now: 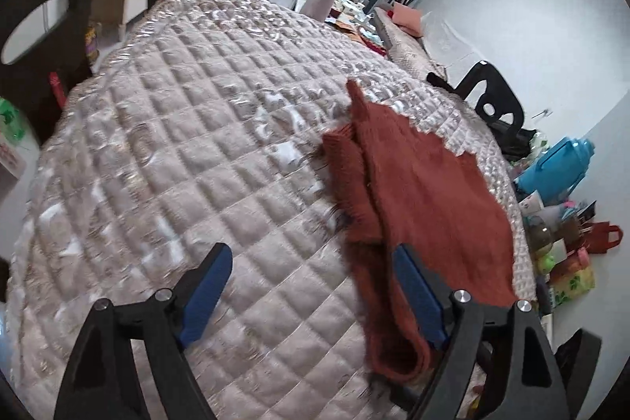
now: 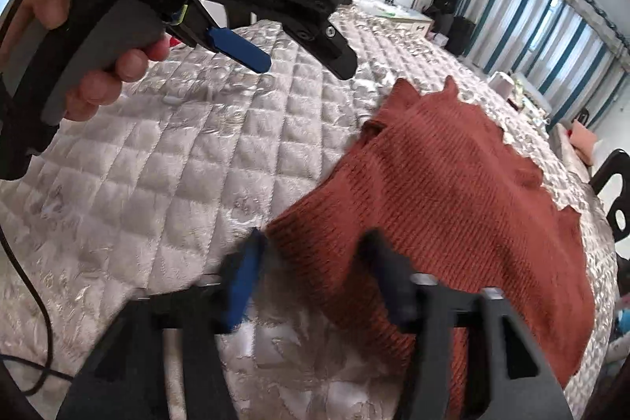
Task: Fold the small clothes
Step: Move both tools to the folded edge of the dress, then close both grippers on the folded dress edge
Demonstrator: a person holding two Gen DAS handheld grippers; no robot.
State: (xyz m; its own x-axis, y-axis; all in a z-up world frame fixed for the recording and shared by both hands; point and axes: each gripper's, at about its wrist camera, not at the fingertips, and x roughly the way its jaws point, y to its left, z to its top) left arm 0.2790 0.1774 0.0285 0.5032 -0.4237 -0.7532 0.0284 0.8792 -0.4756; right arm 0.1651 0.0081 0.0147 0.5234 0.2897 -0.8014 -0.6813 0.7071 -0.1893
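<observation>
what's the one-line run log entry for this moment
stage: fold starting | garment: rust knit top flat on quilted bed | left gripper: open, beside top's edge | right gripper: open over ribbed corner

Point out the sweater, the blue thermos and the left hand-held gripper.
sweater (image 2: 453, 191): right wrist view, middle of the knit body.
blue thermos (image 1: 559, 164): left wrist view, its body, on the floor beside the bed.
left hand-held gripper (image 1: 311, 294): left wrist view, midway between its blue-padded fingertips.
</observation>
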